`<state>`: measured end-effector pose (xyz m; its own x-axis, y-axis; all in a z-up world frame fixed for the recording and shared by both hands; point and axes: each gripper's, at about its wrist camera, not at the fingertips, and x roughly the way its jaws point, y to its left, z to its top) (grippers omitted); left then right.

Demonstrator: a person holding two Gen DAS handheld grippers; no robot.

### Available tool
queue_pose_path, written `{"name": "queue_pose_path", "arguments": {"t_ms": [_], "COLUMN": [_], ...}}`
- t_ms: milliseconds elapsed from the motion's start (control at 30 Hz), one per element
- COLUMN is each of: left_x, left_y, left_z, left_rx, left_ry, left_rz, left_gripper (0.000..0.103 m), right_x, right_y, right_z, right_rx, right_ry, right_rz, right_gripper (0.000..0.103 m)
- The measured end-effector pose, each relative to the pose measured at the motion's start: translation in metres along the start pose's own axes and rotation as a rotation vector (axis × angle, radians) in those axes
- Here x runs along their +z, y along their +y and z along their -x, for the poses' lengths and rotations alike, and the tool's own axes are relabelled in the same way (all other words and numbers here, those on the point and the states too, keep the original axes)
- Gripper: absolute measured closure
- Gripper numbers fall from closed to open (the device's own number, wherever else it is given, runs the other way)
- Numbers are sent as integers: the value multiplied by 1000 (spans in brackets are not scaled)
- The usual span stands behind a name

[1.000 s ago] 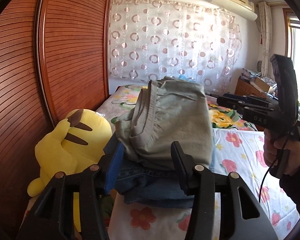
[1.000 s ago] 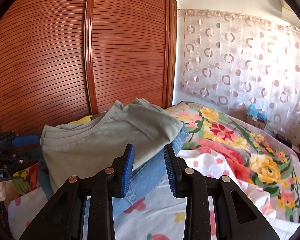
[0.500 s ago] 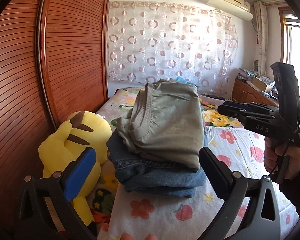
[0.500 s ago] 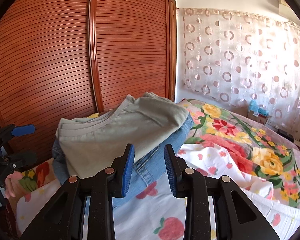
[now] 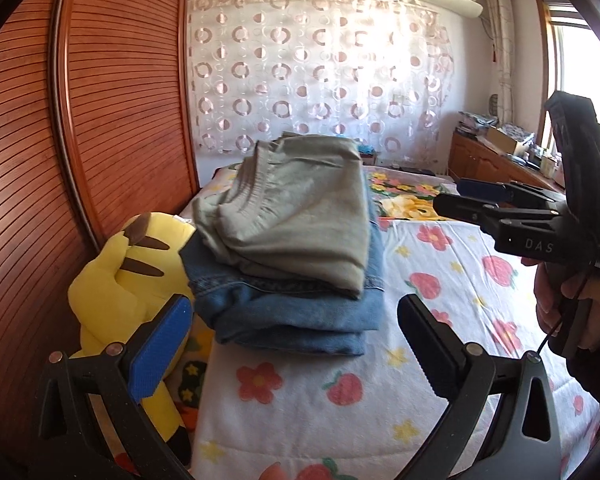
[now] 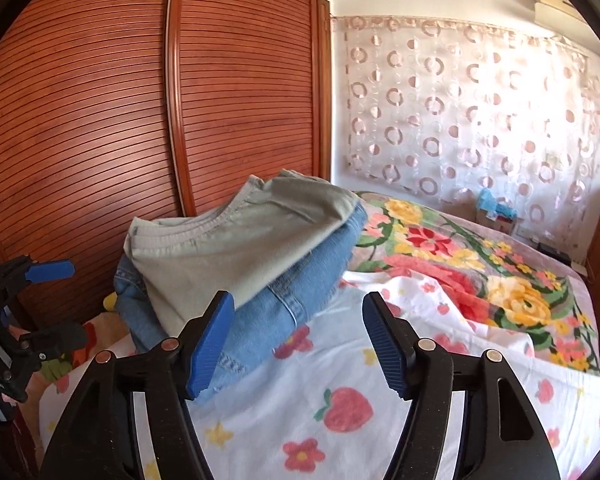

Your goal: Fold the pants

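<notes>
Floral bed sheet (image 5: 440, 288) takes up most of the view, with the folded grey-green pants (image 5: 296, 216) stacked on folded jeans (image 5: 300, 312) near the yellow plush (image 5: 120, 280). Left gripper (image 5: 292, 344) and right gripper (image 6: 296, 344) both spread wide — holding nothing, just short of the pile.

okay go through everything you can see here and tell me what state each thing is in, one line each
left gripper: open, holding nothing.
right gripper: open, holding nothing.
grey-green pants: folded, on top of the jeans.
blue jeans: folded, at the bottom of the stack on the bed.
yellow plush toy: lying beside the stack, against the wardrobe.
wardrobe doors: shut.
curtain: drawn across.
</notes>
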<state>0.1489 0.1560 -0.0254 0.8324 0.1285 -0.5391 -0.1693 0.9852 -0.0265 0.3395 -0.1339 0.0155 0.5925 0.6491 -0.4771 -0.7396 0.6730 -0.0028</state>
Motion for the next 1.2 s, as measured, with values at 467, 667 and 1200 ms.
{"name": "queue_pose_path", "arguments": {"t_ms": [467, 667, 1200], "left_x": [-3, -2, -19], "left_y": [-25, -45, -98], "left_z": [12, 20, 35], "left_rx": [-85, -132, -180], "left_ry": [-16, -29, 14], "left_rz": [20, 7, -46], "left_gripper": [0, 0, 0], "right_x": [-21, -35, -69], "right_y": [16, 25, 49], "right_z": [60, 91, 158], "right_rx": [-86, -126, -265], "right_ry": [4, 1, 21], "right_rz": [-67, -96, -224], "right_gripper": [28, 28, 20]}}
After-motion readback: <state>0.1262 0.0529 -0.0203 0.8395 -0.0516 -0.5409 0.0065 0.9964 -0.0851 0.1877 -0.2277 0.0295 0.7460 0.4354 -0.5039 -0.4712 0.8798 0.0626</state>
